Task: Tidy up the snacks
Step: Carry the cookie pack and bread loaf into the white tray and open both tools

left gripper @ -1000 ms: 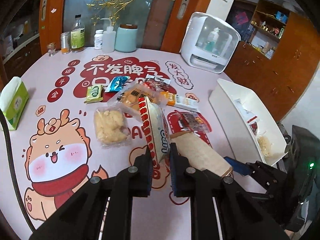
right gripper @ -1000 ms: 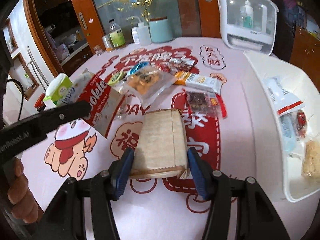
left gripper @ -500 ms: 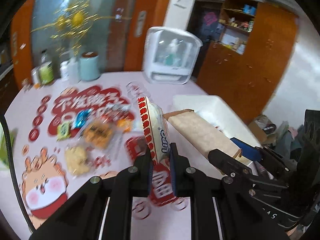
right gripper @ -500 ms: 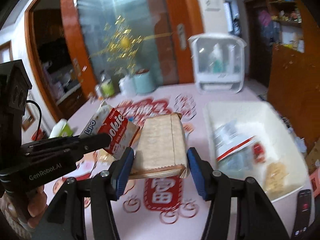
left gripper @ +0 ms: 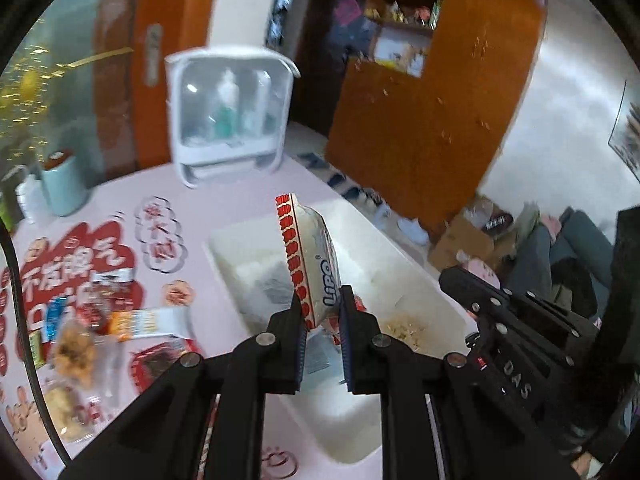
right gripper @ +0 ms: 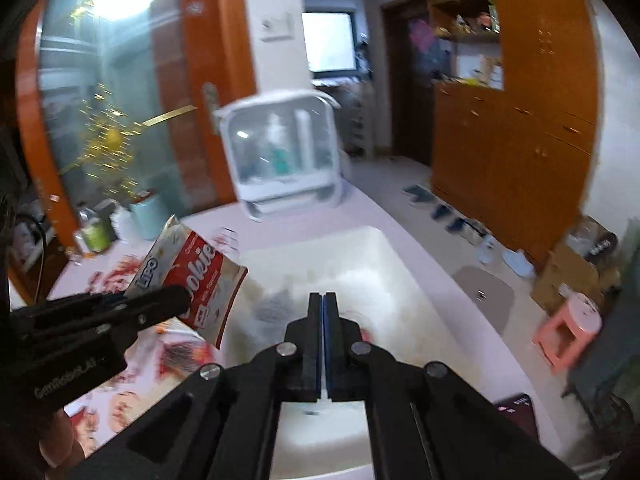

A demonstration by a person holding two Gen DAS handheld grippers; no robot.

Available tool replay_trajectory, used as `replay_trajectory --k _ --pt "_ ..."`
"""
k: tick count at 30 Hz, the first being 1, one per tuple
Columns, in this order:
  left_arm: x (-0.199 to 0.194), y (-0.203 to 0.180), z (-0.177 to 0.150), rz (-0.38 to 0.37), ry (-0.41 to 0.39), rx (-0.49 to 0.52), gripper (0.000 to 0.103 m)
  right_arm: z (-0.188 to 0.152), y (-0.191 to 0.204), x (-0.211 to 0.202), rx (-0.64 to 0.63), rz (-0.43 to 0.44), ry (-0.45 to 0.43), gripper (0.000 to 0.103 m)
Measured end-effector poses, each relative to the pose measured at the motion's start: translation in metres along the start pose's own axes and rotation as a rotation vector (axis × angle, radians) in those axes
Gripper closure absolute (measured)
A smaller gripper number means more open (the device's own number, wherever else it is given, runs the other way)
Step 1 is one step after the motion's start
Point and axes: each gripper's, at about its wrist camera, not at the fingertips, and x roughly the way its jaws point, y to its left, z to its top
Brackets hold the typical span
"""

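Gripping a red-and-white Lipo cookie packet (left gripper: 310,264) by its lower end, the left tool (left gripper: 322,312) held it upright above the near part of the white bin (left gripper: 360,412) on the pink printed bench (left gripper: 160,240). The right tool (right gripper: 323,312) hovered over the same bin (right gripper: 400,280) with its blue-padded fingers (right gripper: 329,344) pressed together and nothing between them. Loose snack packets (left gripper: 144,322) lay scattered on the bench left of the bin.

One cookie packet (left gripper: 316,264), one white tray (left gripper: 360,408), one white dispenser (left gripper: 228,116), two grippers.
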Motion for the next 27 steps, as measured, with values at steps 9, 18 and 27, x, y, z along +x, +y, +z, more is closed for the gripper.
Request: replay_trajectory --k 9,18,27 --pt "0.079 -0.025 -0.005 0.003 0.120 0.053 0.072 -0.027 -0.025 0.041 0.015 -0.044 0.108 0.102" --pt "0.077 0.003 -0.012 0.045 0.103 -0.023 0.034 -0.036 -0.027 0.059 0.043 0.013 0.159 0.101" --pt "0.027 0.048 -0.025 0.128 0.059 -0.064 0.027 -0.037 0.008 0.043 -0.004 0.089 0.149 0.098"
